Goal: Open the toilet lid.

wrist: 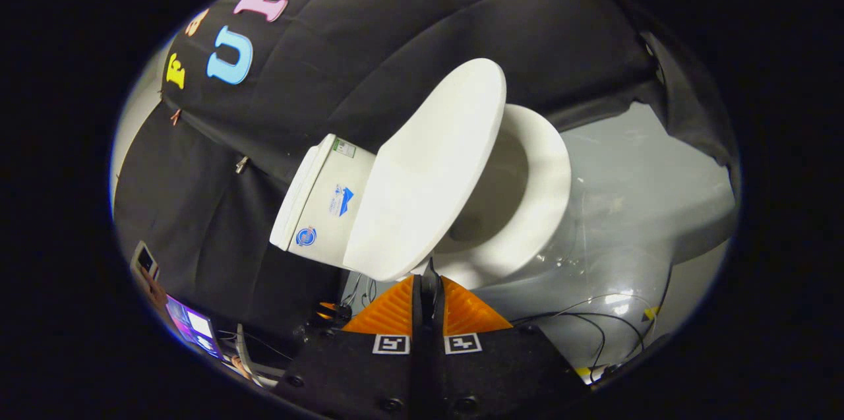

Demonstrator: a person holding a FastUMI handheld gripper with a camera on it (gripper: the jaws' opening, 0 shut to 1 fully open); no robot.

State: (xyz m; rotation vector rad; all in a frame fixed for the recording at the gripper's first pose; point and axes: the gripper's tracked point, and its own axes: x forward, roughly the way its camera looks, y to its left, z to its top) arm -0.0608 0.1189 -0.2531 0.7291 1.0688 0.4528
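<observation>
Gripper view: lid (428,169) hiding bowl; tool (429,288) closed.

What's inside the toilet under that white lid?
The lid is lifted partway, so the seat ring and part of the pale bowl show. The lid covers the rest. The gripper, fingers together, sits just below the lid's edge.

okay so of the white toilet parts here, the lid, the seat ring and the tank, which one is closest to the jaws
The toilet lid: raised partway, its edge sits just ahead of the gripper, whose jaws are shut with nothing between them. The seat ring and tank lie beyond.
</observation>
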